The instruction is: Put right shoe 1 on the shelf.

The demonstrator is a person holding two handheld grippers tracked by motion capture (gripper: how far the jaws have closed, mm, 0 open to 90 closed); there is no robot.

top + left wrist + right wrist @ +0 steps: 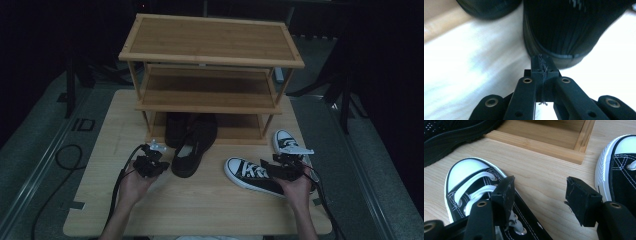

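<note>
A black slip-on shoe (190, 150) lies on the table with its toe under the wooden shoe rack (210, 37). My left gripper (159, 165) sits just left of its heel. In the left gripper view, the jaws of my left gripper (543, 62) are pressed together with nothing between them, right before the black shoe (564, 30). My right gripper (272, 167) hovers open over a black-and-white sneaker (250, 175). In the right gripper view, my right gripper (539, 192) has one jaw above the sneaker's (466, 177) laces and the other above bare wood.
A second black shoe (176, 127) stands on the rack's bottom level. Another black-and-white sneaker (286, 141) lies right of the rack's front leg, close to my right gripper. The light wooden table (200, 210) ends near the person's forearms. Cables trail from both grippers.
</note>
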